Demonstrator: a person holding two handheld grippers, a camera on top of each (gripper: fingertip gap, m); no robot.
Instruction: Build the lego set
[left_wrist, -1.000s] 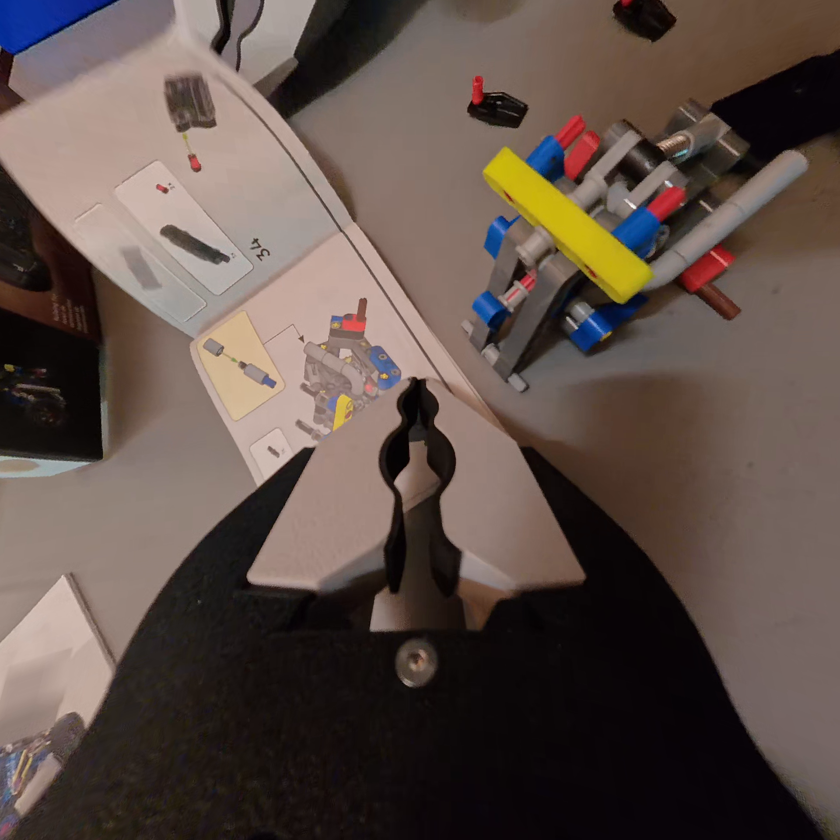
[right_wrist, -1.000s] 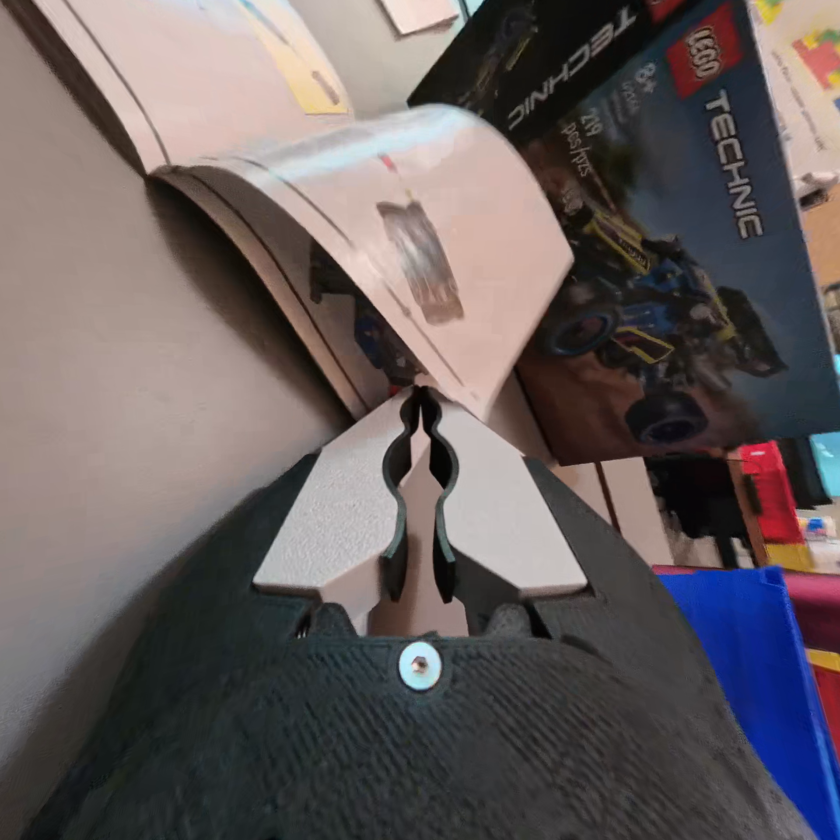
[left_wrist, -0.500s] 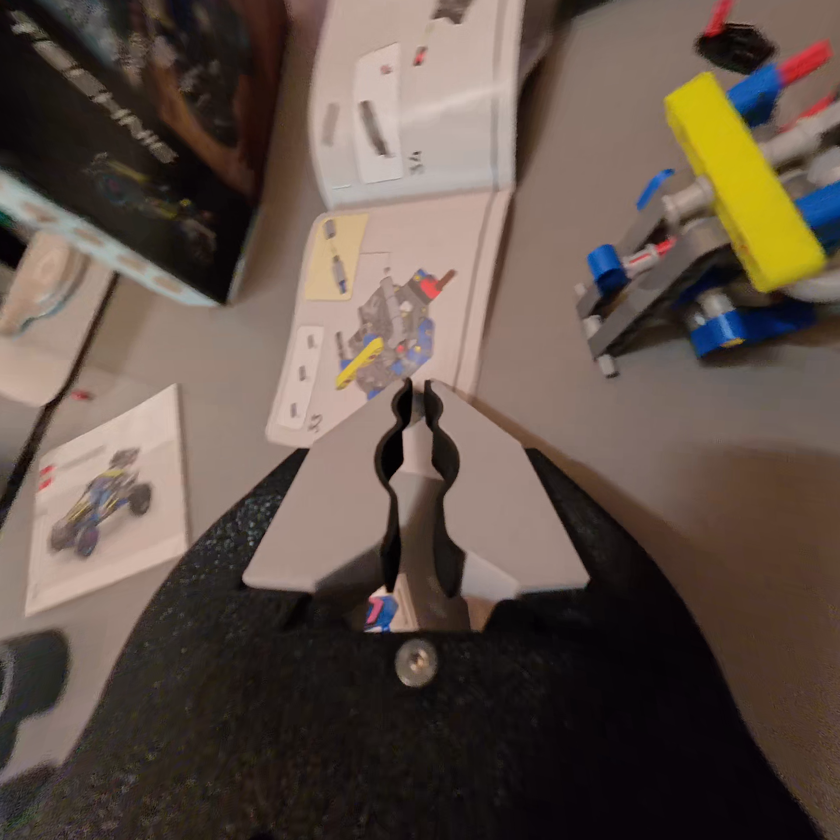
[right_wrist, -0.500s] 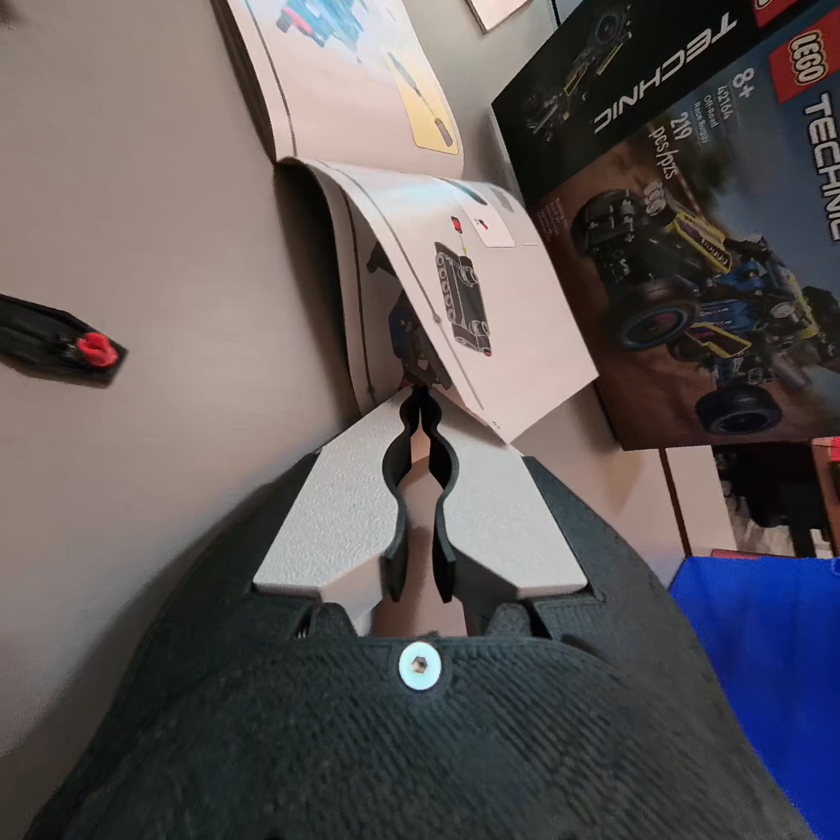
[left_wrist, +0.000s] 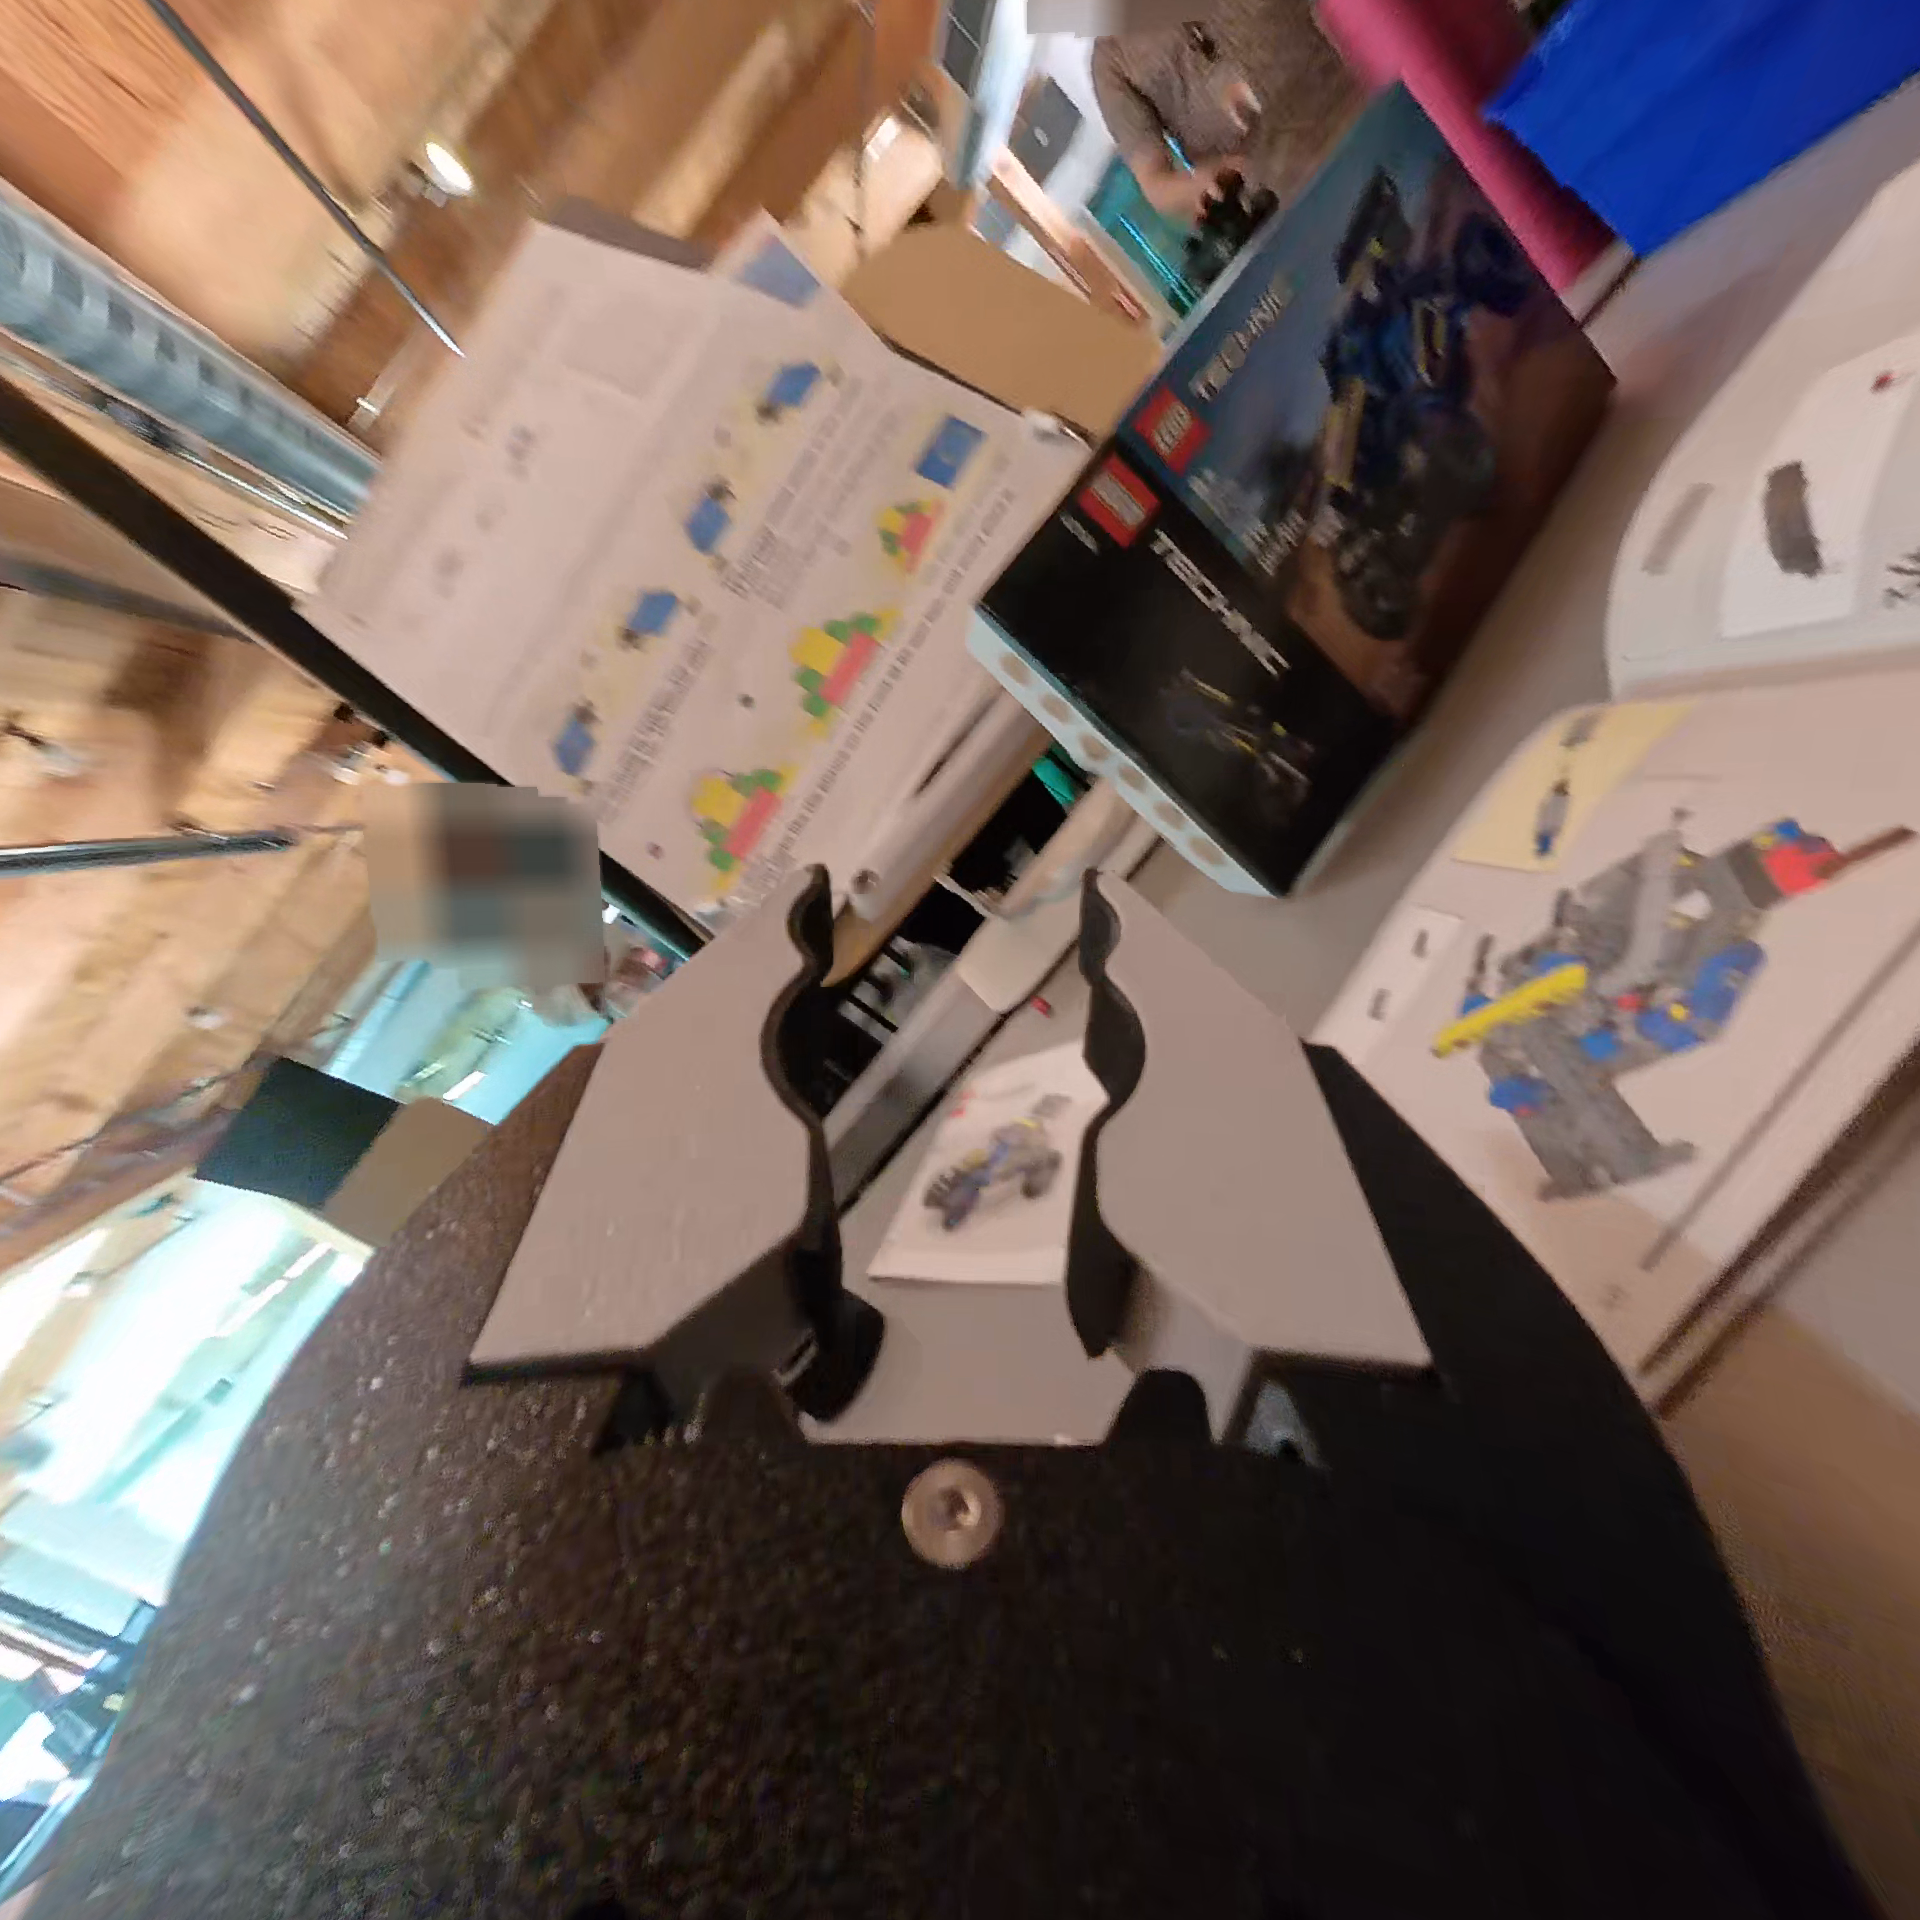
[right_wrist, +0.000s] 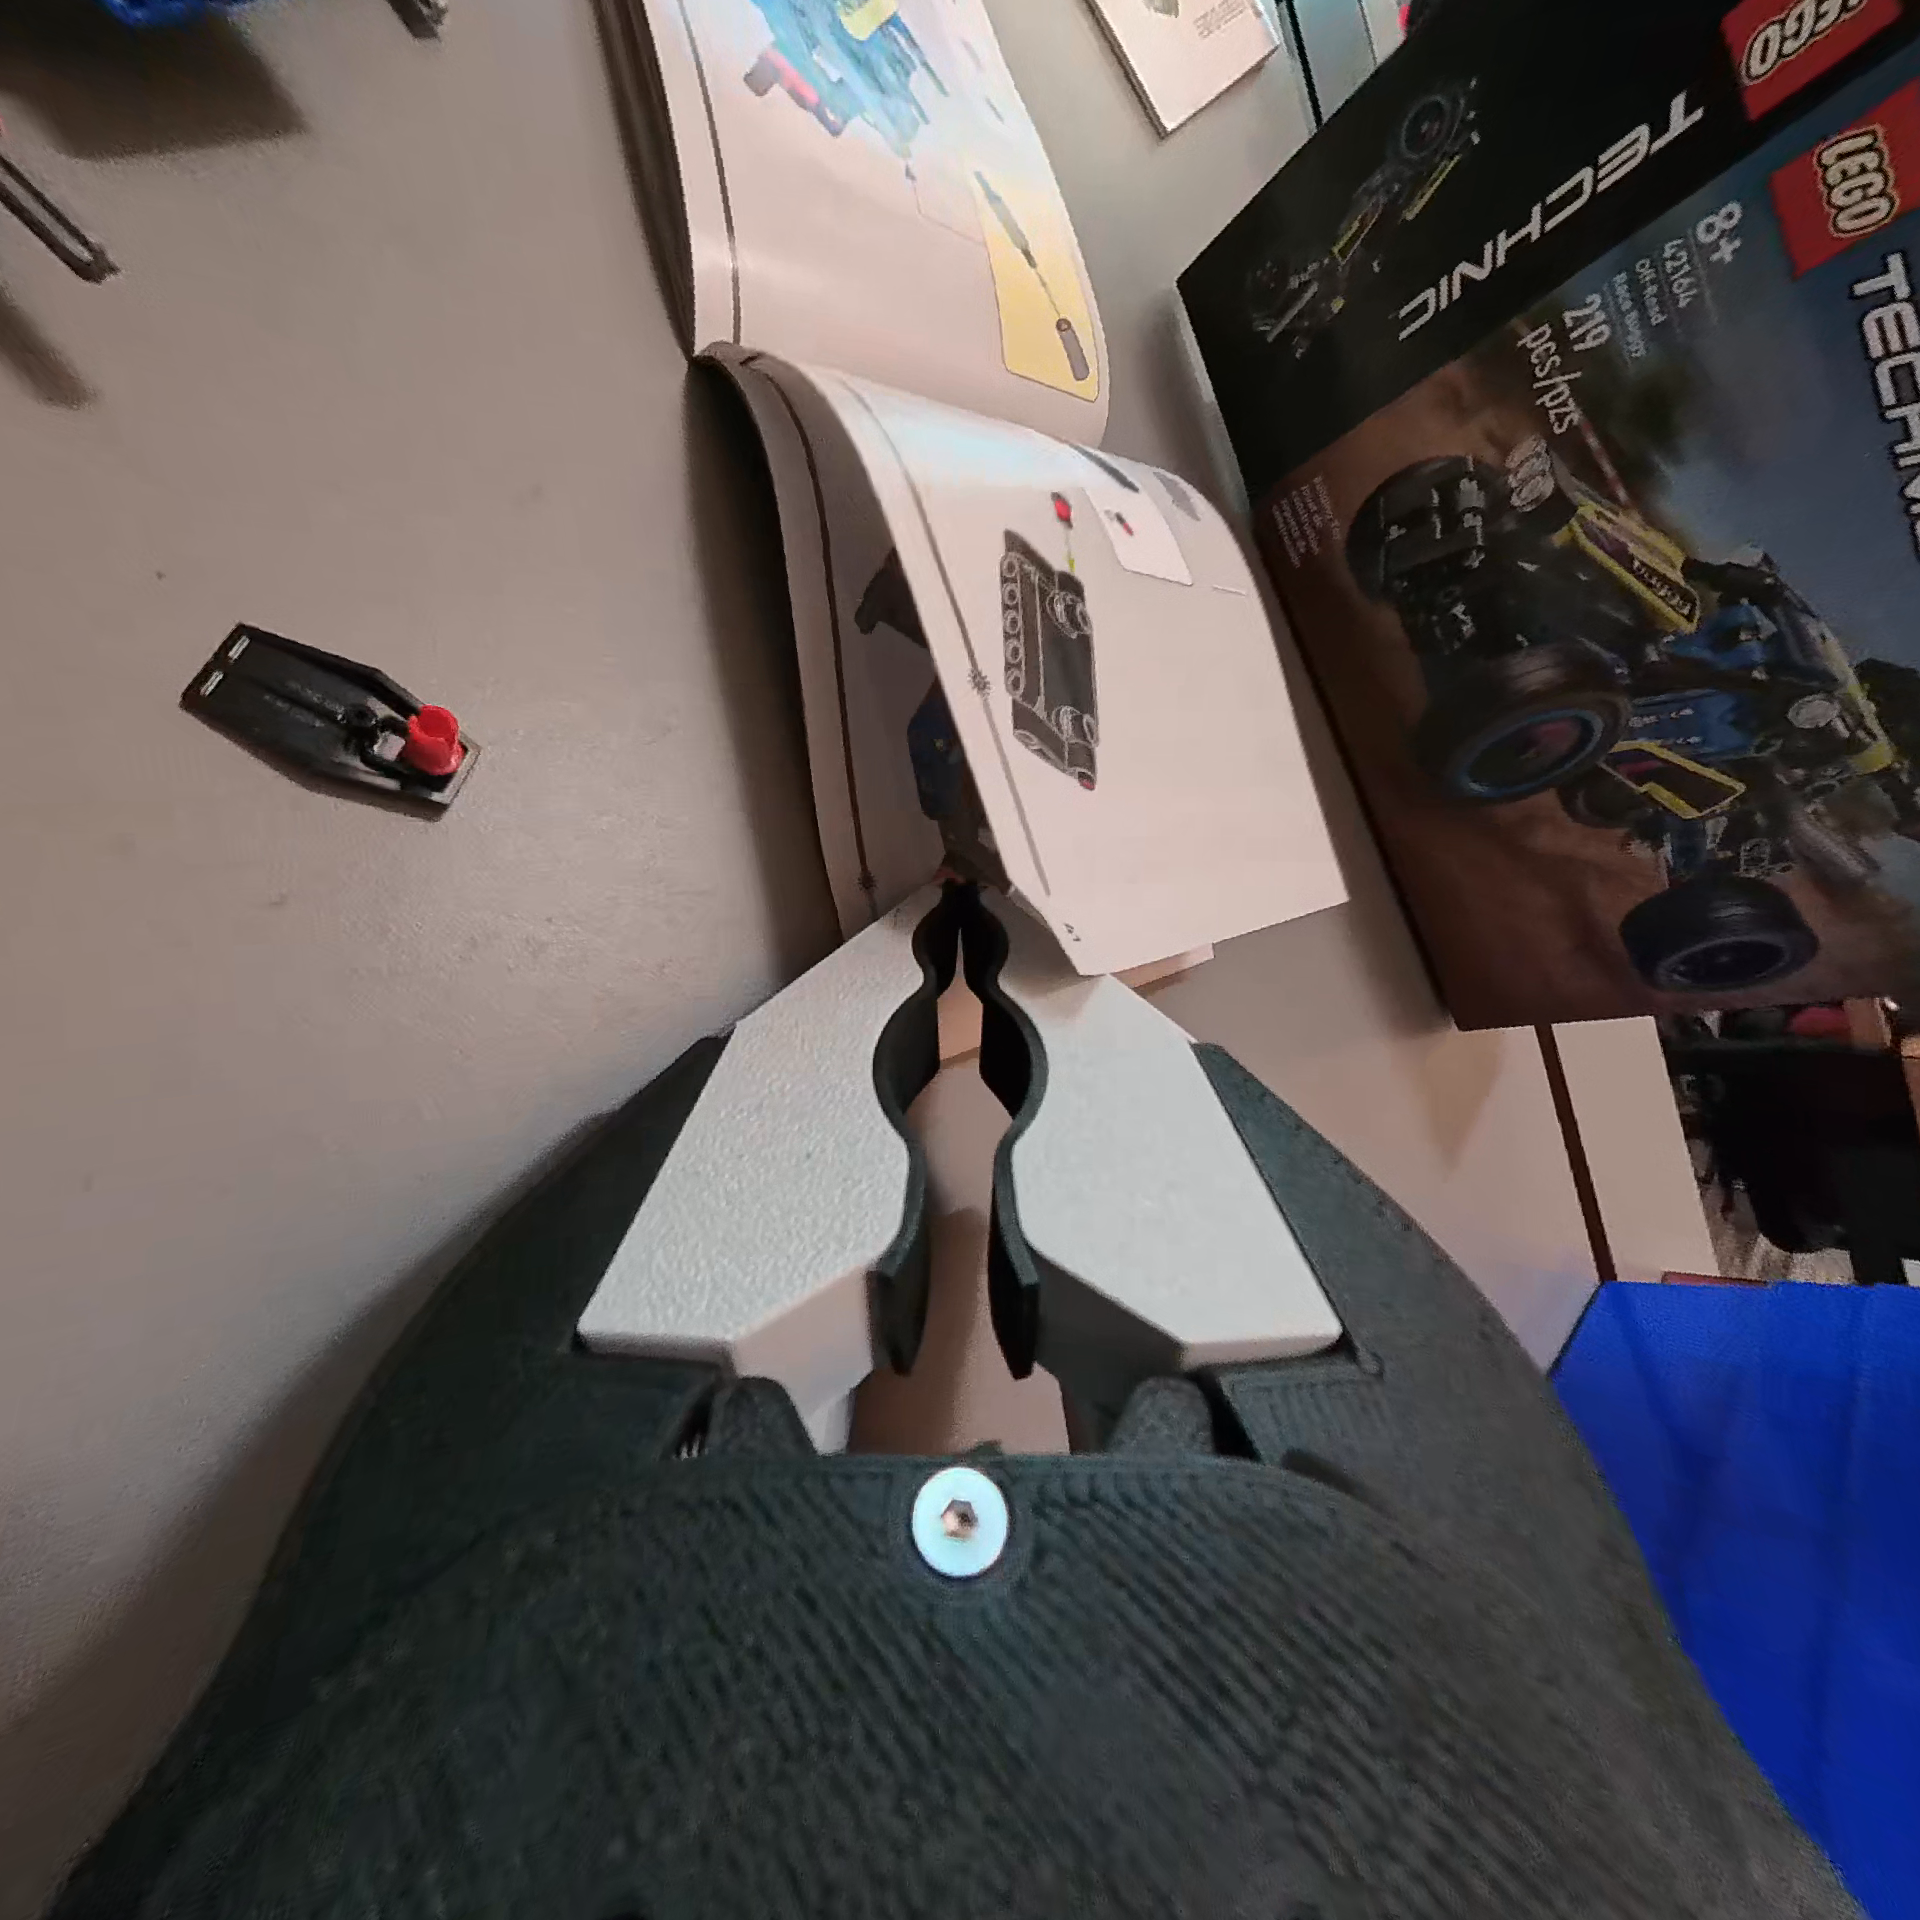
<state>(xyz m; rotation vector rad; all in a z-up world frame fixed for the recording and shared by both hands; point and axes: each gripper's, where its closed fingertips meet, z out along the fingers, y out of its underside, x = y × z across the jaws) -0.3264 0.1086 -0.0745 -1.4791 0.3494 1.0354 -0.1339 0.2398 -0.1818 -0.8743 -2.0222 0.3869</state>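
Note:
My left gripper (left_wrist: 956, 904) is open with nothing between its fingers. It is raised and tilted, pointing past the table's edge. An open instruction booklet (left_wrist: 1662, 987) lies to its right. My right gripper (right_wrist: 961, 914) is shut. Its tips meet at the near edge of the same booklet (right_wrist: 1143, 727), just under the corner of a raised, curled page (right_wrist: 1101, 582). I see nothing between the pads. A small black part with a red pin (right_wrist: 332, 717) lies on the grey table (right_wrist: 416, 468), to the left of the right gripper.
A dark toy-set box (right_wrist: 1610, 520) stands right of the booklet and also shows in the left wrist view (left_wrist: 1351, 582). A blue bin (right_wrist: 1766, 1558) is at the right. A small leaflet (left_wrist: 997, 1174) lies ahead of the left gripper. A sheet with coloured brick pictures (left_wrist: 675, 540) hangs beyond the table. Tip to tip, the grippers are about 25 cm apart.
My left gripper has opened from shut and swung up and away from the booklet and the brick model. The curled page by my shut right gripper has settled lower and flatter.

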